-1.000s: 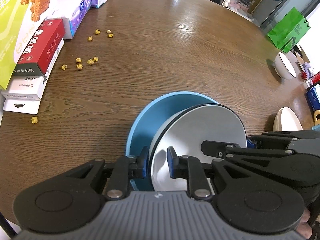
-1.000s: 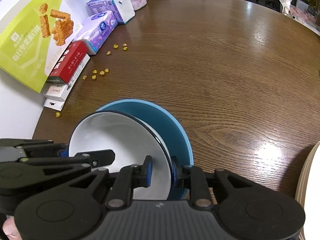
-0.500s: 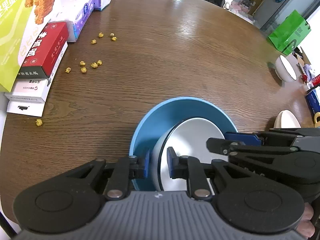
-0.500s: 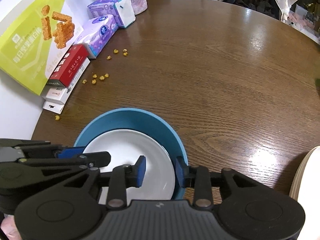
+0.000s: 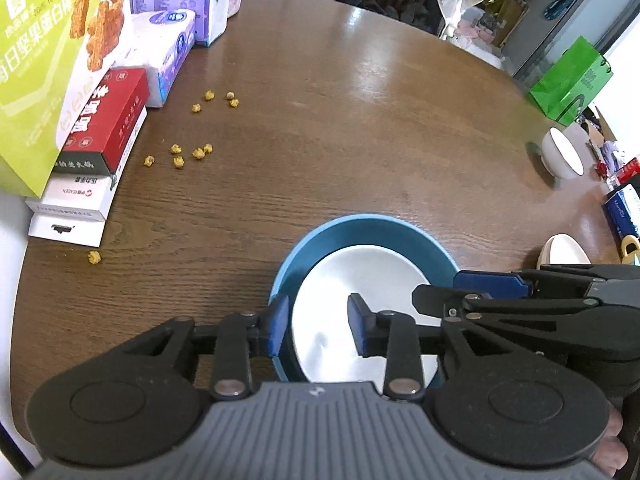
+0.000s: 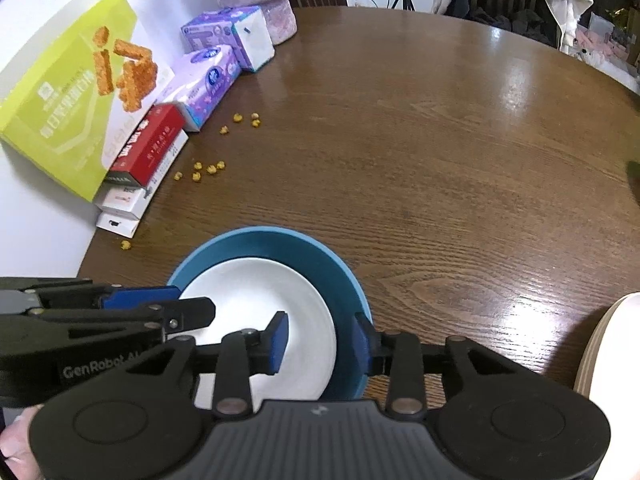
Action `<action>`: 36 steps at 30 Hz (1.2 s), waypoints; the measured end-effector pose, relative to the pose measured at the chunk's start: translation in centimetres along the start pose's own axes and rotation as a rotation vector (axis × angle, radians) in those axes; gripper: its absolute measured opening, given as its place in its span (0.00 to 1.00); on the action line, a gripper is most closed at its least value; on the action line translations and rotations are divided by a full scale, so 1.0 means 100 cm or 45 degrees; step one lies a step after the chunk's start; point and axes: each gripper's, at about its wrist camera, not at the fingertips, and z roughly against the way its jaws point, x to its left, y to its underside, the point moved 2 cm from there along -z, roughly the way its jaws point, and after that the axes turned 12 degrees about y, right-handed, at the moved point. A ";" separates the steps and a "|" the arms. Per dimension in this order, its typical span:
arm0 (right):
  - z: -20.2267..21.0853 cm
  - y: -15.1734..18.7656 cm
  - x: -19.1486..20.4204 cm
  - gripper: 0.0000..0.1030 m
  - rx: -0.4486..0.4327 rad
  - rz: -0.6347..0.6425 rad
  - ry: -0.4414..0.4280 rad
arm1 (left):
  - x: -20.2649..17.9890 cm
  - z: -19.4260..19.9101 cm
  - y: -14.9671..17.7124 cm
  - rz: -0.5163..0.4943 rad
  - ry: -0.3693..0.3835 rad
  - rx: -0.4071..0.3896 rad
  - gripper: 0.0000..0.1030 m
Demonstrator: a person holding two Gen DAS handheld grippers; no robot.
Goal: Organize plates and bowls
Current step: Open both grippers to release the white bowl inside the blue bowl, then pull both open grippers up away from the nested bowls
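A white plate [image 5: 360, 280] [image 6: 256, 296] lies flat inside a blue bowl [image 5: 368, 230] [image 6: 316, 256] on the brown round table [image 5: 340, 128]. My left gripper [image 5: 314, 324] is open, its fingers straddling the left rims of plate and bowl. My right gripper [image 6: 320, 338] is open, its fingers straddling the right rims. Each gripper shows in the other's view. A white bowl [image 5: 562, 154] stands at the far right, and a second white dish [image 5: 564, 248] sits nearer at the right edge.
Snack and tissue boxes [image 5: 104, 120] [image 6: 140, 120] line the table's left edge, with several yellow crumbs [image 5: 192, 154] [image 6: 208, 168] beside them. A green bag [image 5: 570, 80] stands beyond the table. A pale plate rim [image 6: 612, 360] is at the right.
The white plate, held tilted above the blue bowl, came down to lie flat inside it. Both grippers opened and let go of it.
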 end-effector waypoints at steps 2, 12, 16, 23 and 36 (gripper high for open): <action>0.004 0.000 0.000 0.38 -0.014 -0.005 -0.009 | -0.002 0.004 0.000 -0.008 0.003 -0.016 0.39; 0.021 0.002 -0.016 0.58 -0.080 -0.076 0.018 | -0.003 0.018 -0.003 -0.022 -0.019 -0.089 0.73; 0.030 0.005 -0.024 0.72 -0.120 -0.120 0.030 | -0.004 0.027 -0.005 -0.029 -0.011 -0.137 0.88; 0.055 0.014 -0.052 0.86 -0.270 -0.224 0.066 | -0.008 0.042 -0.010 -0.054 0.005 -0.251 1.00; 0.094 0.045 -0.103 0.91 -0.573 -0.320 0.240 | -0.042 0.047 -0.010 -0.144 -0.031 -0.434 1.00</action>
